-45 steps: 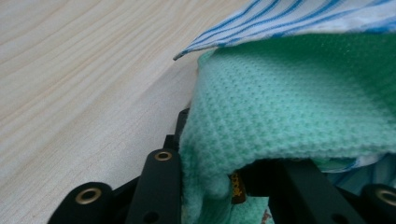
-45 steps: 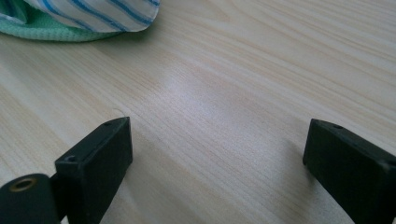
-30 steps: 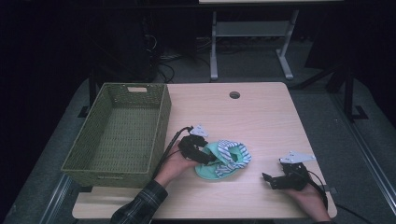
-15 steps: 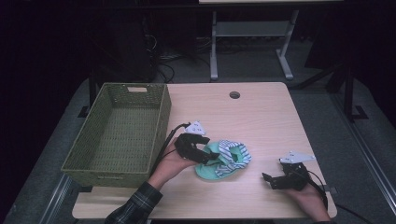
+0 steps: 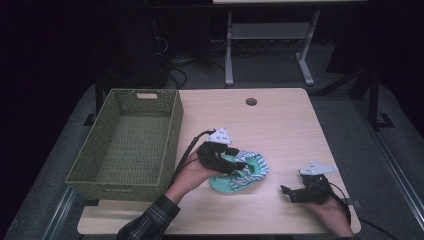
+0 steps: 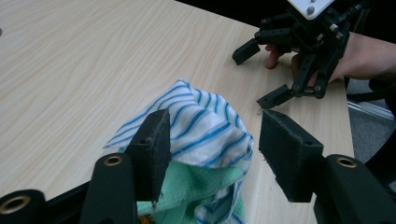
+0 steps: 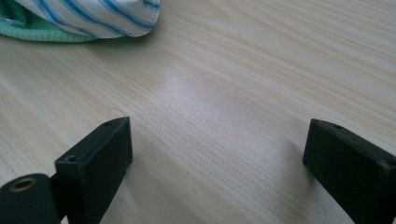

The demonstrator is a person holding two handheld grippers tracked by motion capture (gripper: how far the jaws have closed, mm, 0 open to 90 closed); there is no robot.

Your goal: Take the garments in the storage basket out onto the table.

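The left gripper has its jaws just closing over the bunched striped cloth, which sits between them; the pads seem not yet pressing. The right gripper rests wide open, the cloth well off beyond its jaws.

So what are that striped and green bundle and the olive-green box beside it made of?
The blue-and-white striped cloth looks like soft woven cotton: it folds and drapes. The mint-green cloth under it seems a knobbly, matte towelling, perhaps microfibre. The olive-green basket shows a regular weave, probably wicker or paper cord.
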